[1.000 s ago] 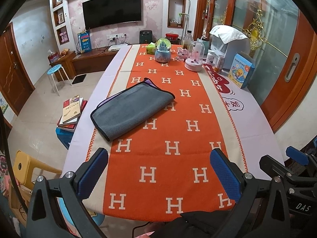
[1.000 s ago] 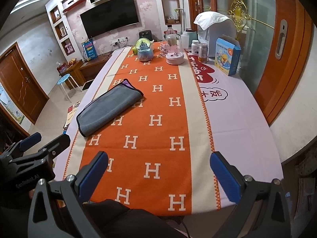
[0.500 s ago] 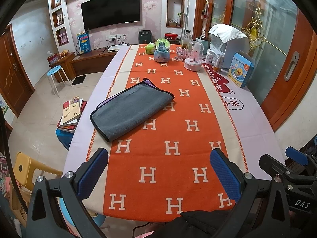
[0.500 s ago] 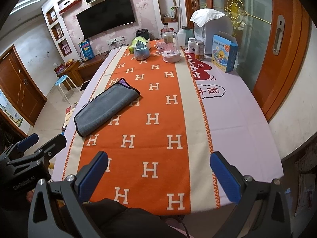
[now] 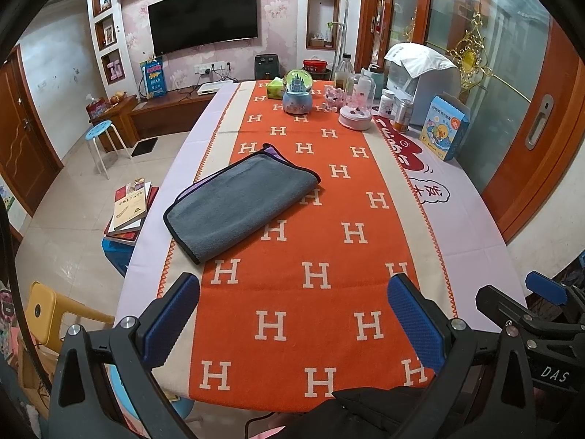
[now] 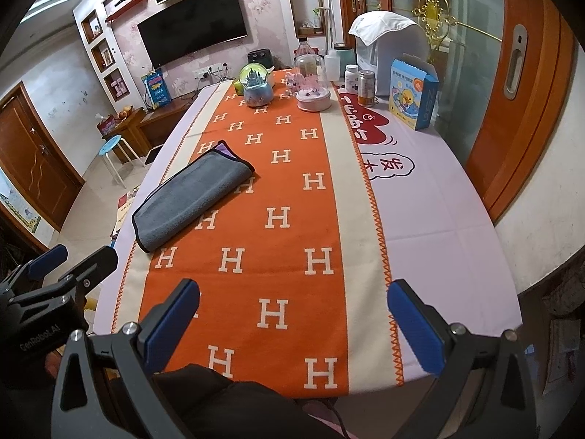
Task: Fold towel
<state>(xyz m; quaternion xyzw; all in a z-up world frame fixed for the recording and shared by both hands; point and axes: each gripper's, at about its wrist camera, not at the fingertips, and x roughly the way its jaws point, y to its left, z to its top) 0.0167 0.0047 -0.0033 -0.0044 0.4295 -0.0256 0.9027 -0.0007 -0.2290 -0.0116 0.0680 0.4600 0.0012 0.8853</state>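
Grey towel [image 5: 241,201] lies folded on counter [image 5: 457,219], far left. Left hand-held gripper [image 5: 292,314] and right hand-held gripper [image 6: 292,322] both spread, empty, near edge. Next fold: pinch near-left corners, keep edges aligned.

Left claw [image 5: 292,314] spread wide, right claw [image 6: 292,318] likewise, both empty

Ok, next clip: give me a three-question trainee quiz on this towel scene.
1. True or false: the left gripper is clamping the towel.
2. What colour shows beneath the towel's grey top layer?
3. The towel lies: A) on the orange cloth toward the table's left side, B) beside the snow globe, C) on the floor.

Key: 1 false, both grippers are open and short of it; 2 purple; 3 A.
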